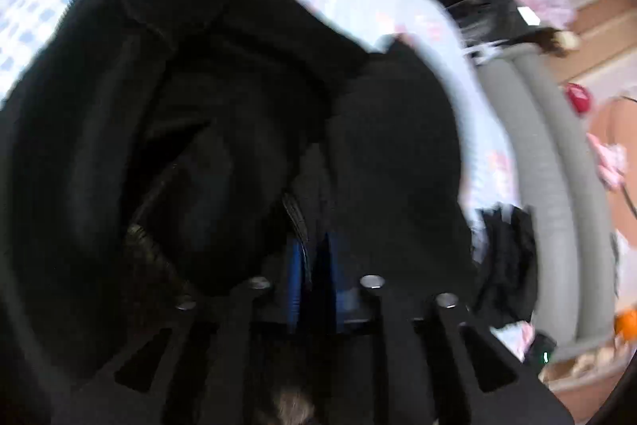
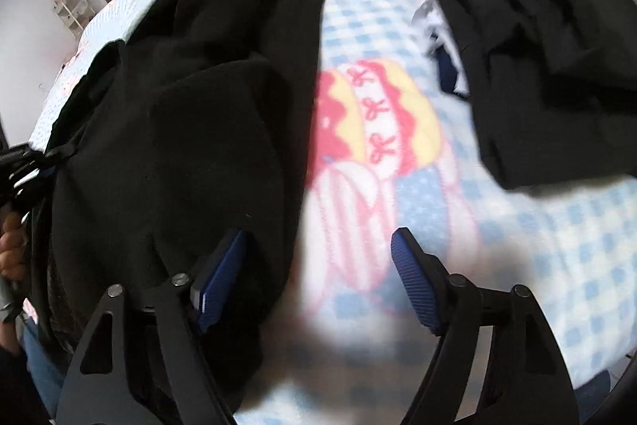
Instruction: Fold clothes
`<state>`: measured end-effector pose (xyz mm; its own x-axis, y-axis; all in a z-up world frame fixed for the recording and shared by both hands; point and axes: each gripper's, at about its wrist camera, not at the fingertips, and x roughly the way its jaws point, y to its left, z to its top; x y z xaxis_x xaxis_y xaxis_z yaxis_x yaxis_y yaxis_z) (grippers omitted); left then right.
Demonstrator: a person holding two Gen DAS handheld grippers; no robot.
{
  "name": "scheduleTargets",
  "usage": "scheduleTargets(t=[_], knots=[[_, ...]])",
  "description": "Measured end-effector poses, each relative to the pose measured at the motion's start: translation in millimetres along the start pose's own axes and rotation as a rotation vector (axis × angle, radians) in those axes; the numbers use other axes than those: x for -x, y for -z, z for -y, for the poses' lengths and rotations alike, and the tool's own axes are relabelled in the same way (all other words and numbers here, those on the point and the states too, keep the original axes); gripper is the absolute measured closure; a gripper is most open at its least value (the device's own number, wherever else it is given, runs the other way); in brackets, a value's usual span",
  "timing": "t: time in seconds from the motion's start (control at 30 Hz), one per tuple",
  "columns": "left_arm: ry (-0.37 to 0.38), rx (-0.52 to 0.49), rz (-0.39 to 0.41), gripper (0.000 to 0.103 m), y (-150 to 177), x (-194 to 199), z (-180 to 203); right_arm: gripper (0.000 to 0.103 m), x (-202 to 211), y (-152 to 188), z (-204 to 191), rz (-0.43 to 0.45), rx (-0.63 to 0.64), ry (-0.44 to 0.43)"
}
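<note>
The black garment (image 2: 171, 130) lies bunched in a heap on the bed (image 2: 557, 245), towards the side of the checked sheet nearest the person, with one long flap reaching up the sheet towards the far edge. It is not yet flat or squared, so I judge the fold to be at an early stage, the cloth being gathered or turned over.

The right tongs (image 2: 318, 281) hang released, pads wide apart. One blue pad (image 2: 223, 277) sits over the edge of the black cloth, the other over bare sheet with its striped cartoon print; nothing is pressed between them. They look poised to take that near edge.

The left tongs (image 1: 314, 265) are buried in the dark folds. Their blue pads stand close together with a strip of seam or strap between them, but shadow and blur hide whether they press on it, so I cannot tell if they grip.

A second dark pile (image 2: 537, 46) lies well apart, towards the far right corner of the bed; whether it is folded is unclear. At the left border of the right view a hand (image 2: 12, 249) shows only in part. The grey rails (image 1: 549, 186) and clutter beyond the bed are too smeared to name
</note>
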<state>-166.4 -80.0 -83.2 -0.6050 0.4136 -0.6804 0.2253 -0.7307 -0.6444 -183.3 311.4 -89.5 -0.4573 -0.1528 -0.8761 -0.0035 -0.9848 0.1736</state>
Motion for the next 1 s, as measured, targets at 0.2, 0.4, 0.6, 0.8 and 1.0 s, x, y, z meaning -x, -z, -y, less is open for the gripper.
scheduleTargets(t=[0.2,0.4,0.6,0.8,1.0], knots=[[0.262,-0.035,-0.090,0.050,74,22,7,0.024,18,18,9,0.006,-0.106,-0.174],[0.264,-0.115,-0.282,0.039,156,-9,33,0.021,35,79,17,-0.074,-0.156,-0.371],[0.222,-0.131,-0.274,0.057,187,-13,43,0.021,34,123,3,-0.123,-0.194,-0.439],[0.191,-0.115,-0.278,0.054,195,-5,38,0.021,41,137,-26,-0.149,-0.138,-0.492],[0.168,-0.106,-0.267,0.086,196,2,46,0.071,10,151,-54,-0.188,-0.123,-0.524]])
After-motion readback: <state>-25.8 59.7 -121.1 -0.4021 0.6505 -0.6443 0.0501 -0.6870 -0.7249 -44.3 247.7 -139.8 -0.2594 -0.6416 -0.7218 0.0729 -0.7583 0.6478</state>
